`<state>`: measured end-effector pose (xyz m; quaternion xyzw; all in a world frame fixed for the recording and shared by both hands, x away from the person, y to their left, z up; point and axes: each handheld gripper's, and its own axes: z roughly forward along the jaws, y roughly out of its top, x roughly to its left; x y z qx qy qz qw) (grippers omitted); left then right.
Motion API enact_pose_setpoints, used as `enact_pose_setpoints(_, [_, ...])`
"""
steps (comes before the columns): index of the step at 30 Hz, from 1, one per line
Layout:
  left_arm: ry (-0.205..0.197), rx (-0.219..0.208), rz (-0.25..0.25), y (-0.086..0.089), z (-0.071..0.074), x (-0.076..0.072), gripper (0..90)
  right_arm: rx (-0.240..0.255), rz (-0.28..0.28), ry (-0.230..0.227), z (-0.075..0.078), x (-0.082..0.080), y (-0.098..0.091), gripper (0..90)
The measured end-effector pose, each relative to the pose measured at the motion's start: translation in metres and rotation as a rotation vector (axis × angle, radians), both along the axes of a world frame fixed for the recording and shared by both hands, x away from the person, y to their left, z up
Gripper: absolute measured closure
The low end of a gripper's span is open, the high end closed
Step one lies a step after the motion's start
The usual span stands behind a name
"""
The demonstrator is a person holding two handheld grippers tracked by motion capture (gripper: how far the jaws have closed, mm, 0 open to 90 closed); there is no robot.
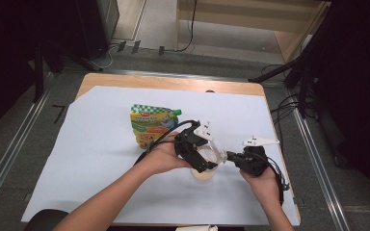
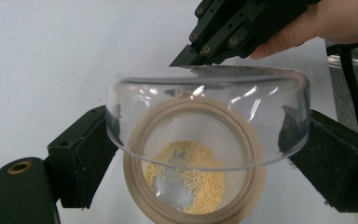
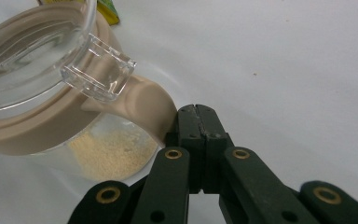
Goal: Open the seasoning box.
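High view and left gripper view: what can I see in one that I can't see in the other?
High view: a colourful pouch on the white sheet, both forearms, and the floor around the table.

Left gripper view: yellow grains at the bottom of the jar, seen through the clear lid gripped by the two black jaws.

Both: the jar, the lid, the white sheet, and the right gripper closed beside the jar.

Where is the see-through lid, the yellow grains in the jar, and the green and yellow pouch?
Clear plastic lid (image 2: 205,93): left gripper view, on its curved side wall.
Yellow grains (image 2: 186,179): left gripper view, middle of the heap at the jar's bottom.
Green and yellow spouted pouch (image 1: 150,124): high view, on its printed front.
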<state>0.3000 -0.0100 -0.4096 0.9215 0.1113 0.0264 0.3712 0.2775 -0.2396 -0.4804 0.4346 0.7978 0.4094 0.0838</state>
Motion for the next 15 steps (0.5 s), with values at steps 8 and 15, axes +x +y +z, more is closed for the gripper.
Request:
enact_pose_setpoints(8, [0.001, -0.008, -0.002, -0.0050, 0.0051, 0.0020, 12.5, -0.001, -0.001, 0.000, 0.0001, -0.0002, 0.0001, 90.0])
enact_pose_setpoints(15, [0.008, -0.025, -0.007, -0.0078, 0.0068, 0.0043, 12.7, 0.010, -0.003, 0.008, -0.0004, -0.0001, -0.0010, 90.0])
